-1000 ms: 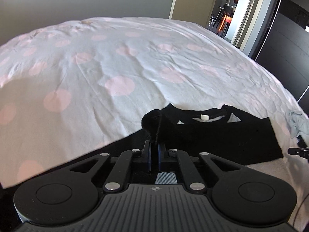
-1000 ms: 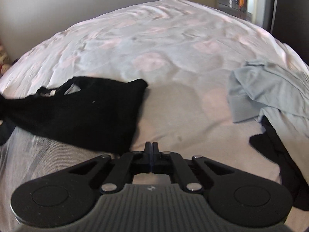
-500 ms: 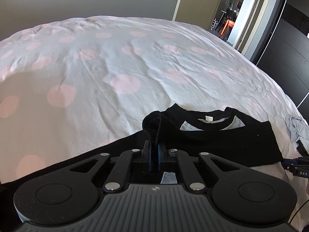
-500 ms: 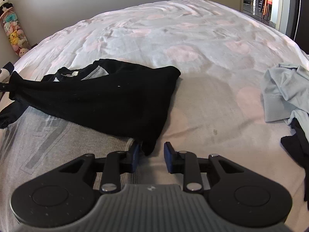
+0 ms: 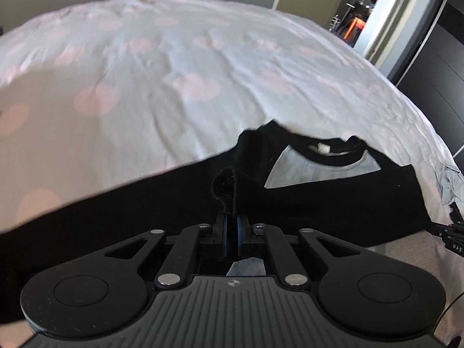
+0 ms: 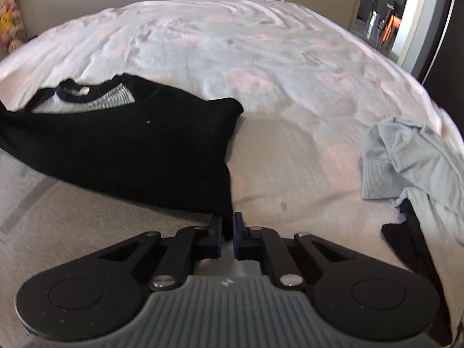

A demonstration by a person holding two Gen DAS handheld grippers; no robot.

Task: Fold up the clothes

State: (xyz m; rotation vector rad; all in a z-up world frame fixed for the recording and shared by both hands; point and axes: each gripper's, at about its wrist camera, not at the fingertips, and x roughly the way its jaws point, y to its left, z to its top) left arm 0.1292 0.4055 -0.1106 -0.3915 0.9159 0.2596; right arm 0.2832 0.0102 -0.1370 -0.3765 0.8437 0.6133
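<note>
My left gripper is pinching a bunched black sleeve of the raglan shirt spread on the dotted bedspread. My right gripper is closing on the shirt's folded edge, pale blue garment off right.

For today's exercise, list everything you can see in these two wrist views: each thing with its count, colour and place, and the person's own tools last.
Bed cover: one, white with pink dots, fills both views.
Raglan shirt: one, grey body with black sleeves and collar, near left of the right wrist view.
Light blue garment: one, crumpled at the right.
Dark garment: one, black, partly under the blue one.
Plush toys: several, multicoloured, far left corner.
Left gripper: black, shut on a black sleeve.
Right gripper: black, jaws closing on the other sleeve's edge.
</note>
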